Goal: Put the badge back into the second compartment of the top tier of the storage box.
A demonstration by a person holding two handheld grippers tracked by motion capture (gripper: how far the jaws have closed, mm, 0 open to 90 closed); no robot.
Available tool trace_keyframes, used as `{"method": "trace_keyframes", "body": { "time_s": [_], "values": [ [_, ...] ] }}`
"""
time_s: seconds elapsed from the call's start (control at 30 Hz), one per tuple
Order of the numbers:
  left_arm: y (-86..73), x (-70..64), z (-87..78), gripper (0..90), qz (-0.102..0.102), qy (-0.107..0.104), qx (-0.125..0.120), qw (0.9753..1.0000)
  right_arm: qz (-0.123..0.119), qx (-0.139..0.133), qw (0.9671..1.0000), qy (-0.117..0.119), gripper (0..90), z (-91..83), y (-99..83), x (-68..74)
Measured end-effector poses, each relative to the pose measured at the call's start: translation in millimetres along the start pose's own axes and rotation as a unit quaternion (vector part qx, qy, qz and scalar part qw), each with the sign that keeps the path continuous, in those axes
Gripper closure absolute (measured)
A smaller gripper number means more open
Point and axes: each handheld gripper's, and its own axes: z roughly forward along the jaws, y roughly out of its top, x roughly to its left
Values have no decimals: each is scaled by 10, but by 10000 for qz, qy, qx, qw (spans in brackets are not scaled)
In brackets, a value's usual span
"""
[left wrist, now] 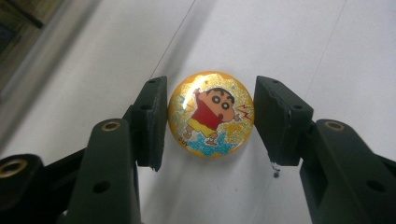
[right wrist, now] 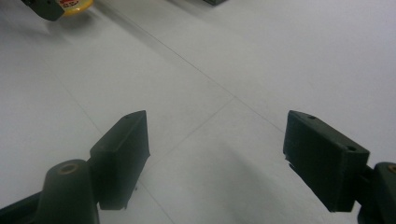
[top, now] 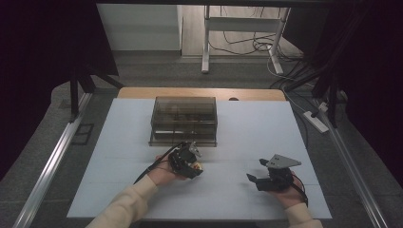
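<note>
The round yellow cartoon badge (left wrist: pixel 211 114) lies flat on the white table (top: pixel 247 128), near of the smoky plastic box (top: pixel 184 120), between the left gripper (left wrist: pixel 210 122)'s 2 jaws, which bracket it closely, the left one at its edge, the right one just clear, while the right gripper (right wrist: pixel 215 161) gapes wide over bare table at the right.

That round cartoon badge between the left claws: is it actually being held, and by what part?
Not gripped yet: the left gripper brackets the badge at its side edges, jaws open. The right gripper holds nothing.
</note>
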Motion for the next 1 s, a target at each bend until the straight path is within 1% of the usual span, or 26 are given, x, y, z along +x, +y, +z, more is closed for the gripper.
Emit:
{"method": "trace_keyframes", "body": {
  "time_s": [0.33, 0.6, 0.73, 1.0],
  "values": [
    [-33, -3, -68, 470, -10, -3, -122, 9999, 3, -9, 10000, 1, 223, -4, 0, -5],
    [-48, -8, -174, 470, -64, -34, -357, 9993, 21, -12, 10000, 4, 222, -7, 0, -7],
    [-60, 3, -220, 470, -86, -69, -437, 9990, 22, -10, 10000, 2, 222, -7, -1, -8],
    [-79, 19, -292, 469, -138, -58, -569, 9983, 18, -8, 10000, -1, 222, -9, -1, -9]
  ]
}}
